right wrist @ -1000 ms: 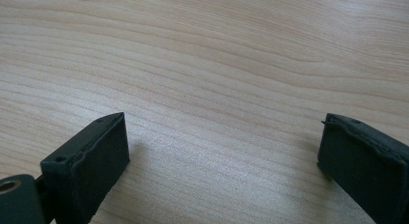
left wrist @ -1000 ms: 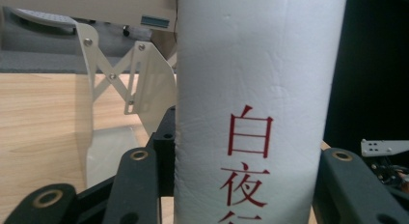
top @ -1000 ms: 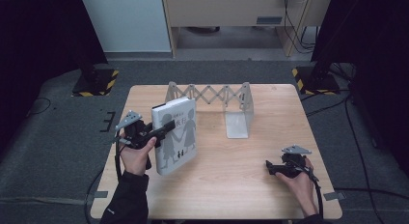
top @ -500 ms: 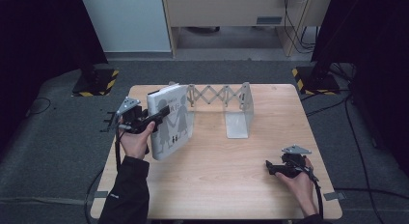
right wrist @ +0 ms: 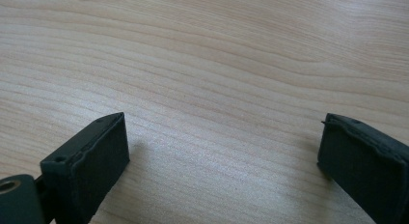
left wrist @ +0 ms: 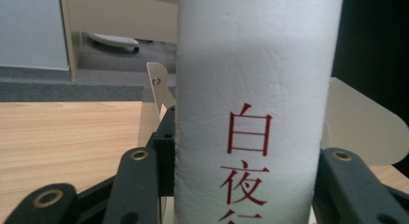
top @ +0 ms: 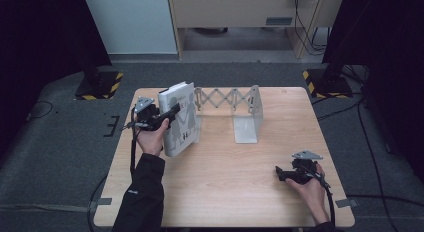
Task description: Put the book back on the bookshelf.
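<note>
A thick white book [top: 181, 119] with grey figures on its cover and red characters on its spine [left wrist: 255, 113] stands nearly upright at the left end of the expanding metal book rack [top: 230, 99]. My left gripper [top: 167, 117] is shut on the book, its black jaws clamping both covers on either side of the spine. My right gripper [top: 282, 174] rests low over the wooden table [top: 225, 192] at the front right, open, with bare wood between its fingertips [right wrist: 91, 159].
The rack's scissor lattice runs right to a white metal bookend [top: 249, 119] whose foot lies flat on the table. Behind the table are grey carpet, a wooden cabinet [top: 240, 12] and black stands with yellow-striped bases [top: 325, 77].
My left gripper has carried the book away from me towards the rack's left end and tipped it from leaning to nearly upright. The right gripper has stayed put.
</note>
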